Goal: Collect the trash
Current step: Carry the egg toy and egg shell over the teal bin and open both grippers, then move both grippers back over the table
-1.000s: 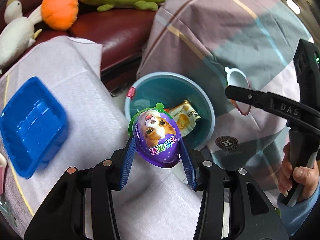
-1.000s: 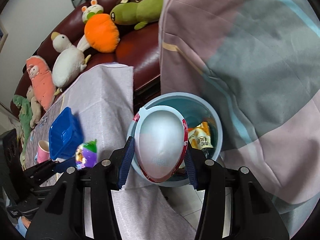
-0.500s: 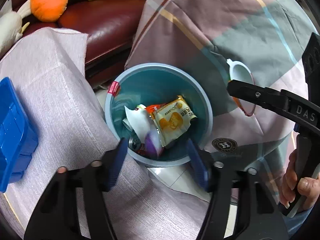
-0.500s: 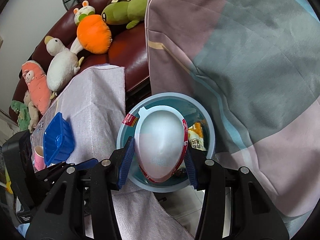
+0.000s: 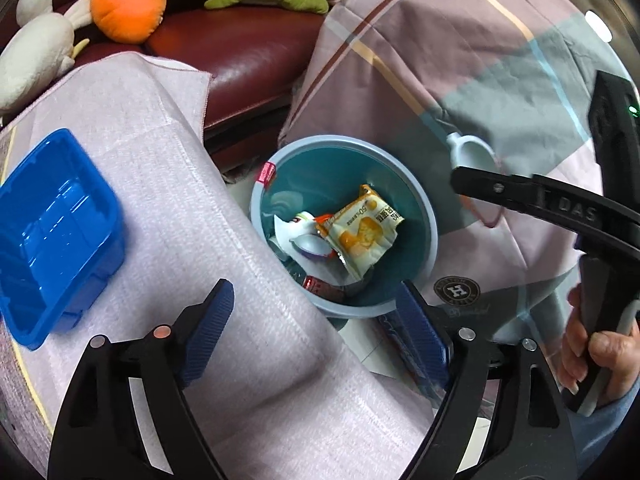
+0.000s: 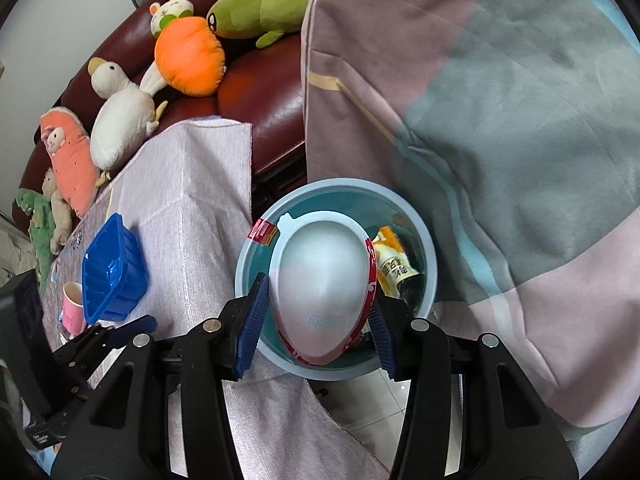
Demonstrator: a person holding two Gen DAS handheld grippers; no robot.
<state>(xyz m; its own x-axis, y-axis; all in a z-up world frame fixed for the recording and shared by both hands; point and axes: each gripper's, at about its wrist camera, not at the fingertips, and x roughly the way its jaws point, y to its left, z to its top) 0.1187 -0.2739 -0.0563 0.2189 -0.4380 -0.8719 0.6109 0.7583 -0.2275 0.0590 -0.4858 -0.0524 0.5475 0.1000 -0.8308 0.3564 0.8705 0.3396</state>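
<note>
From the left wrist, the left gripper (image 5: 316, 328) is wide open and holds nothing. It hangs over the round bin (image 5: 424, 200), where a yellow snack bag (image 5: 362, 234) lies with other trash.

From the right wrist, the right gripper (image 6: 316, 320) squeezes a white plastic egg shell (image 6: 322, 284) by its sides, right above the bin (image 6: 430, 248). The shell looks light, thin and slippery.

Glossy plastic bin (image 5: 424, 216), woven tablecloth (image 5: 168, 184)

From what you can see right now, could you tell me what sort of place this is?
Probably a home living room: a dark red leather sofa lined with plush toys such as the orange carrot plush, plus a round blue waste bin.
</note>
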